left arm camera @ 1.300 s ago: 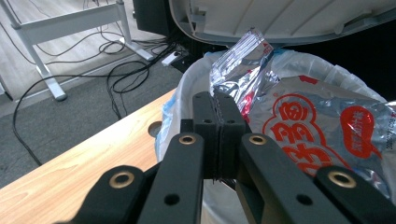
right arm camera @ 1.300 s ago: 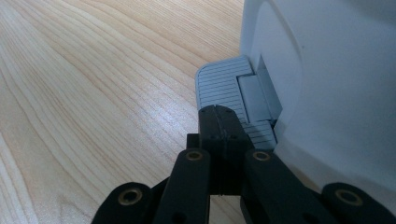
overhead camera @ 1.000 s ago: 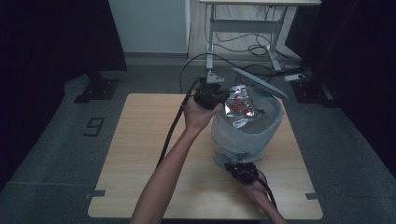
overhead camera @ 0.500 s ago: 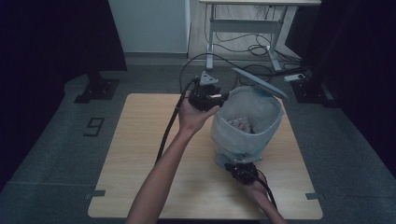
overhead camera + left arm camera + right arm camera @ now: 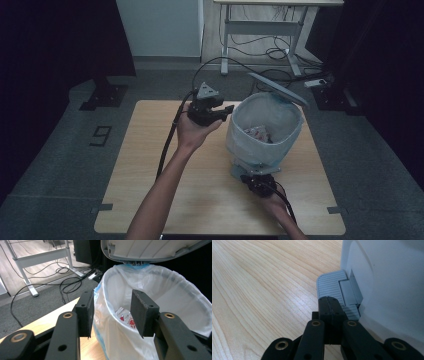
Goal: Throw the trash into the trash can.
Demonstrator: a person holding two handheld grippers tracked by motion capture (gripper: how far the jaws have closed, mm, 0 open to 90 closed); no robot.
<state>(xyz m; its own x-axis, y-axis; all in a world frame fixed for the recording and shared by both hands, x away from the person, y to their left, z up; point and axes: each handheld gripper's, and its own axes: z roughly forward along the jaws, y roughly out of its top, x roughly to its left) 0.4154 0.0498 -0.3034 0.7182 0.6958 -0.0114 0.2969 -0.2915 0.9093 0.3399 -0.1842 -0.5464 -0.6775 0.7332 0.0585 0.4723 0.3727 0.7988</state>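
Upright pedal bin [image 5: 265, 135], lid [image 5: 277, 88] raised, pedal [image 5: 332, 287] facing person.

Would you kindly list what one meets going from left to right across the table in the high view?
Left gripper → bin with its white liner → raised lid.

1 pedal bin [image 5: 265, 135], 1 lid [image 5: 277, 88], 1 pedal [image 5: 332, 288], 1 wrapper [image 5: 259, 133], 2 claws, 1 table [image 5: 150, 165].
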